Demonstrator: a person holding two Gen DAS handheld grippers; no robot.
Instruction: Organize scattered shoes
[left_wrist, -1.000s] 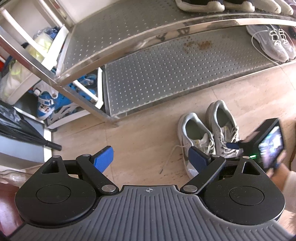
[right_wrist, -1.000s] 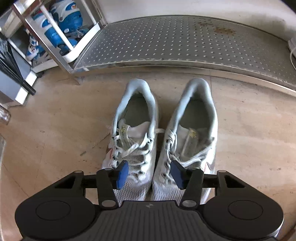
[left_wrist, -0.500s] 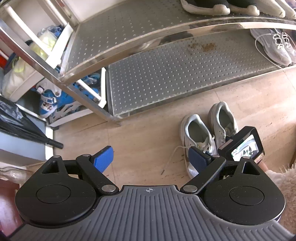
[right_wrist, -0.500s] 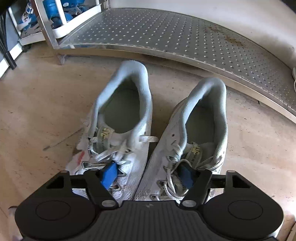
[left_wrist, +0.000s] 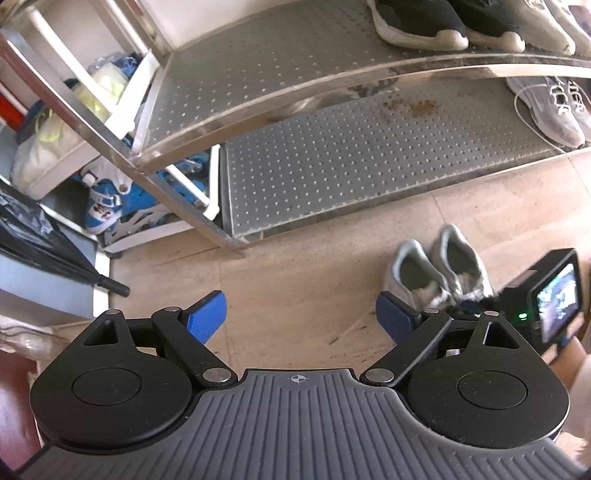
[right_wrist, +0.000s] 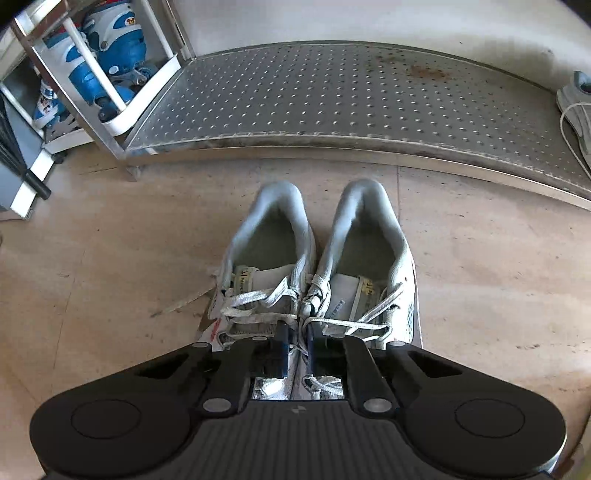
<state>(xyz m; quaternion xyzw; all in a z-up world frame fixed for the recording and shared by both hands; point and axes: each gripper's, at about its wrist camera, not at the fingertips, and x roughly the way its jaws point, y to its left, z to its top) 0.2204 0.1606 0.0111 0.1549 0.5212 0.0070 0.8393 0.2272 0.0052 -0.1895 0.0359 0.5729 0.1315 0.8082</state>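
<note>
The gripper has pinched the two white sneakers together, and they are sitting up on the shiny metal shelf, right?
Not quite. The right gripper has just closed on the inner edges of the two white sneakers, but they sit on the tan floor, in front of the metal shelf, not on it. The right wrist view shows this.

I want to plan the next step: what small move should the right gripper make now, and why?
Probably lift a little. The right gripper has just closed, pinching the inner sides of both sneakers together on the floor, and the lower shelf ahead has bare room.
</note>
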